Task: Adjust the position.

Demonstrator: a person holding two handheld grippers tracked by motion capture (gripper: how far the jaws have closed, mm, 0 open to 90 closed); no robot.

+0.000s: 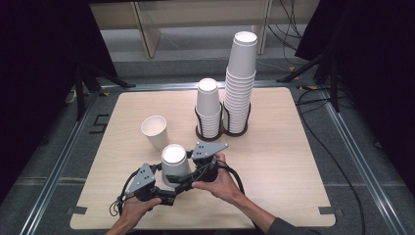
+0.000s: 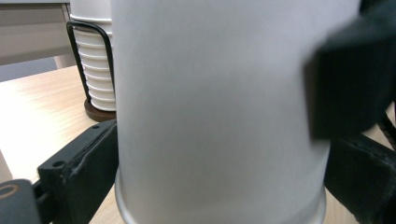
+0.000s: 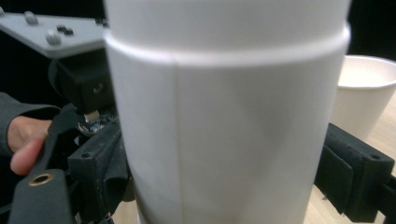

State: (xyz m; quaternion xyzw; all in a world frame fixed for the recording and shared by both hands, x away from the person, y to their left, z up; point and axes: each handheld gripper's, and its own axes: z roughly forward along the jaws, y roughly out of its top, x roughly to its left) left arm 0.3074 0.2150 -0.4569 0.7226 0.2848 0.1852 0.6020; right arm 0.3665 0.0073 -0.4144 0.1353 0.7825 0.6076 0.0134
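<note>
An upside-down white paper cup stack stands near the table's front edge. In the right gripper view a rim runs around the cup stack high up, so one cup sits nested over another. My left gripper comes in from the lower left, and its jaws press both sides of the stack just above the bottom rim. From the right, my right gripper clamps the same stack, its jaws against both sides below the nested rim. Both grippers are shut on it.
A single upright cup stands just behind the held stack, also visible as the upright cup. At the back stand two wire holders: a short cup stack and a tall cup stack. The wooden table has free room at right.
</note>
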